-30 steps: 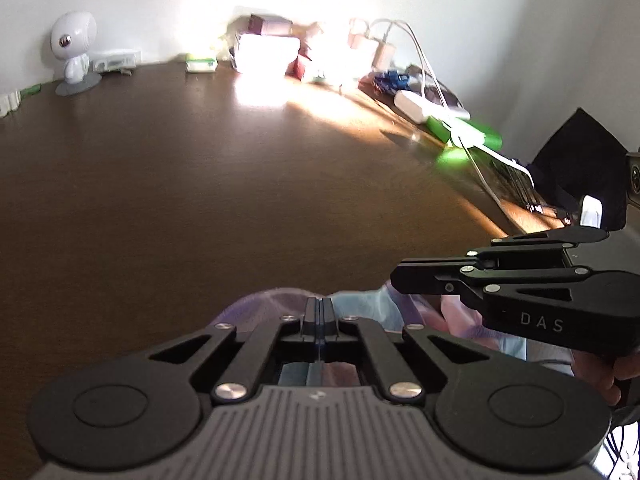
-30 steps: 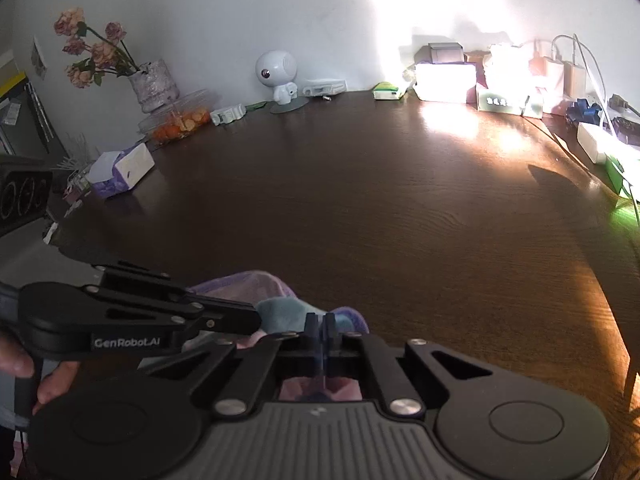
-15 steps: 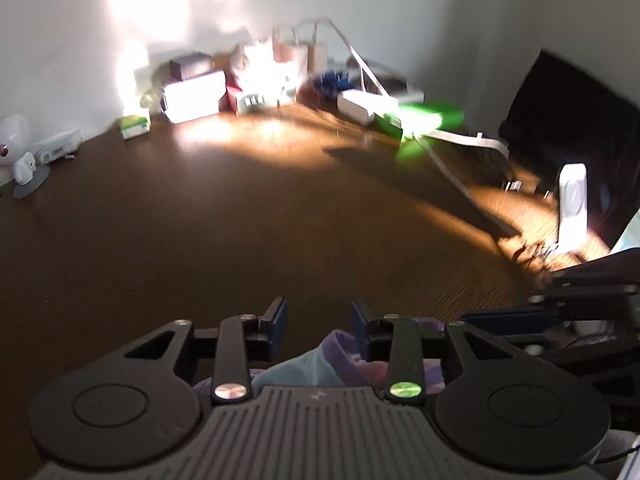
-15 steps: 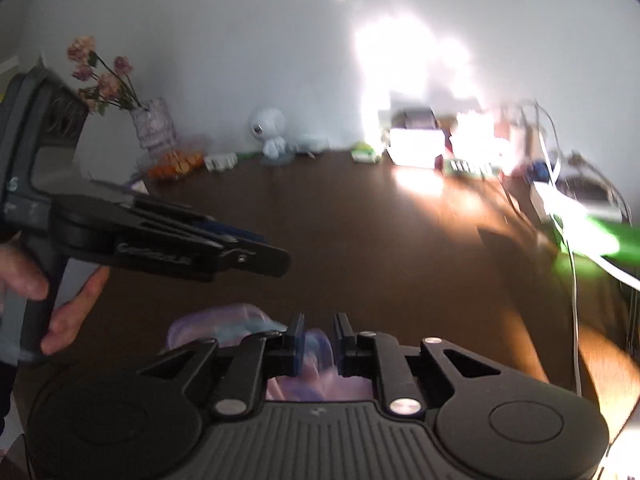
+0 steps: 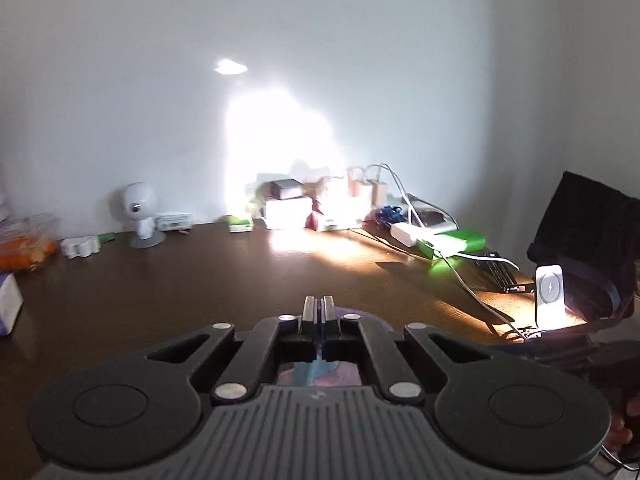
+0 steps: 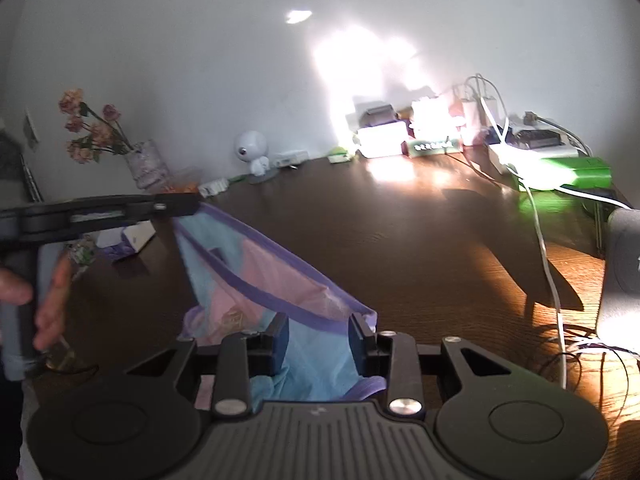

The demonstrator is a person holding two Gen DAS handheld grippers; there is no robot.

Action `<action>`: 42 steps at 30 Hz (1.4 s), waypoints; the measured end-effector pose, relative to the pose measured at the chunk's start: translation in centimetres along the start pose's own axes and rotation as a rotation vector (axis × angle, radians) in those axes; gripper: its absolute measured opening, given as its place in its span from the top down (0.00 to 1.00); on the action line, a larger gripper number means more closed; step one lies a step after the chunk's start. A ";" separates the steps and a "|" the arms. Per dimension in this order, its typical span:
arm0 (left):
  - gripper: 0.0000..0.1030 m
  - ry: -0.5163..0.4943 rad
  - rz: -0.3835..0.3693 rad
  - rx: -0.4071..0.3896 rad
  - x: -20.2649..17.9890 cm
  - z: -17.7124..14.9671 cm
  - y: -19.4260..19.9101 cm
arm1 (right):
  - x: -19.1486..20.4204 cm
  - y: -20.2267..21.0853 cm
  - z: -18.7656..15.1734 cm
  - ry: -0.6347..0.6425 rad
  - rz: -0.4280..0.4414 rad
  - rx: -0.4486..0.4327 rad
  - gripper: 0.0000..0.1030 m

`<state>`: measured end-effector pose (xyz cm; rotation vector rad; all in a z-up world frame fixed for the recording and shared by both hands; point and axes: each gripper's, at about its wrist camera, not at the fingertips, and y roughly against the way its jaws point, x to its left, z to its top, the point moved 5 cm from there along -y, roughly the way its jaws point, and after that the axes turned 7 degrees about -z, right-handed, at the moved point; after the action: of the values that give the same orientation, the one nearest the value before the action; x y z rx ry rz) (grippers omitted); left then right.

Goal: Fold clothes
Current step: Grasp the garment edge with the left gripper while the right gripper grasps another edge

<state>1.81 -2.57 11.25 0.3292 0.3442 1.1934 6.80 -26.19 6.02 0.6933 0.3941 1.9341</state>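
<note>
A: Where is the garment [image 6: 256, 276] relative to the right gripper [image 6: 319, 344]?

B: Directly between its fingers; the jaws are opening and the pads stand clear of the cloth. The purple-edged hem runs up and leftward from there.

A: Up to where?

B: To the left gripper [image 6: 176, 205], farther off, its jaws together and pinching the hem's other end, so the left hand bears the cloth above the table [image 6: 400, 240].

A: Long axis?

B: Along the stretched hem between both tools.

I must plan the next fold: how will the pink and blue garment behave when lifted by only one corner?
Probably floppy: the garment sags in creases below the left gripper. Probably light: a shut corner pinch carries it. It may slide down, since the right gripper is opening around it.
</note>
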 end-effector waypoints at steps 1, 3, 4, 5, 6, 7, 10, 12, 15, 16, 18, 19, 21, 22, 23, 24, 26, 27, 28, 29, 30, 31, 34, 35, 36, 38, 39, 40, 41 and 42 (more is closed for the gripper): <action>0.99 0.035 0.027 0.010 0.5 -1.8 1.5 | 0.7 0.2 0.1 0.010 0.024 -0.014 0.68; 0.99 0.102 0.080 0.049 1.3 -5.8 3.8 | 2.2 0.5 0.1 0.045 0.079 -0.034 0.58; 0.99 0.135 0.096 0.077 1.5 -7.7 4.3 | 3.0 0.5 0.0 0.062 0.107 -0.032 0.54; 0.99 0.172 0.101 0.121 1.7 -10.2 4.8 | 3.9 0.3 -0.3 0.080 0.128 -0.019 0.50; 0.99 0.187 0.100 0.156 1.6 -12.1 4.9 | 4.7 0.2 -0.6 0.097 0.146 -0.004 0.50; 0.99 0.194 0.121 0.186 1.8 -13.8 5.1 | 5.6 -0.1 -0.8 0.117 0.152 0.012 0.50; 0.99 0.204 0.170 0.197 2.7 -15.9 6.3 | 8.2 -1.1 -0.9 0.184 0.164 0.045 0.50; 0.99 0.218 0.178 0.177 3.6 -15.9 7.2 | 10.3 -2.0 -0.4 0.229 0.176 0.060 0.51; 0.99 0.202 0.185 0.151 4.0 -15.4 7.8 | 13.5 -4.4 0.1 0.296 0.159 0.109 0.54; 0.99 0.192 0.194 0.146 3.9 -15.4 8.0 | 14.7 -4.9 0.1 0.329 0.155 0.117 0.54; 0.99 0.221 0.185 0.136 3.9 -15.8 8.3 | 16.7 -5.4 -0.6 0.414 0.139 0.126 0.56; 0.99 0.246 0.177 0.133 4.0 -16.1 8.4 | 17.3 -5.8 -1.2 0.456 0.117 0.143 0.57; 0.99 0.275 0.174 0.136 4.3 -16.9 8.4 | 17.7 -6.9 -2.5 0.517 0.042 0.192 0.59; 0.99 0.269 0.177 0.133 4.2 -17.2 8.5 | 17.4 -7.6 -3.2 0.528 -0.014 0.223 0.62; 0.99 0.264 0.175 0.129 4.2 -17.4 8.6 | 16.9 -7.8 -3.6 0.519 -0.054 0.236 0.66; 0.99 0.264 0.168 0.122 4.2 -17.5 8.6 | 16.2 -7.9 -3.9 0.503 -0.089 0.242 0.69; 0.99 0.271 0.150 0.115 4.2 -17.7 8.7 | 15.2 -7.5 -4.2 0.438 -0.089 0.251 0.73; 0.99 0.271 0.145 0.114 4.3 -17.8 8.6 | 14.9 -7.4 -4.3 0.419 -0.086 0.251 0.90; 0.99 0.270 0.148 0.112 4.4 -17.8 8.7 | 14.7 -7.0 -4.3 0.393 -0.079 0.241 0.95; 0.99 0.274 0.150 0.107 4.6 -17.7 8.8 | 14.6 -6.6 -4.2 0.364 -0.072 0.228 0.95; 0.99 0.285 0.148 0.098 4.8 -17.6 9.1 | 14.7 -5.4 -3.9 0.354 -0.070 0.187 0.95; 0.99 0.295 0.144 0.084 4.9 -17.4 9.5 | 15.0 -3.9 -3.5 0.351 -0.071 0.137 0.95; 0.99 0.299 0.132 0.037 4.5 -17.1 10.5 | 14.6 2.9 -3.2 0.366 -0.055 -0.008 0.96; 0.99 0.297 0.113 0.030 4.1 -17.2 10.6 | 13.9 4.9 -3.9 0.362 -0.073 -0.028 0.96; 0.99 0.294 0.094 0.023 3.6 -17.4 10.7 | 13.0 6.6 -5.3 0.354 -0.099 -0.028 0.96; 0.99 0.286 0.071 0.045 2.4 -18.0 10.4 | 11.2 8.7 -9.2 0.318 -0.153 0.002 0.96; 0.99 0.282 0.058 0.058 1.7 -18.4 10.3 | 10.2 9.4 -11.2 0.297 -0.185 0.028 0.96; 0.99 0.277 0.045 0.071 1.1 -18.8 10.2 | 9.4 9.9 -12.6 0.257 -0.218 0.030 0.96; 0.98 0.272 0.032 0.084 0.5 -19.2 10.1 | 8.5 10.5 -13.9 0.211 -0.251 0.024 0.95; 0.98 0.240 0.041 0.085 -0.3 -19.5 10.1 | 7.7 11.0 -14.6 0.138 -0.265 0.018 0.91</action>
<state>-15.16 1.84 -2.03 0.2679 0.5998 1.2636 -12.65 -23.80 2.88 0.4935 0.5608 1.7318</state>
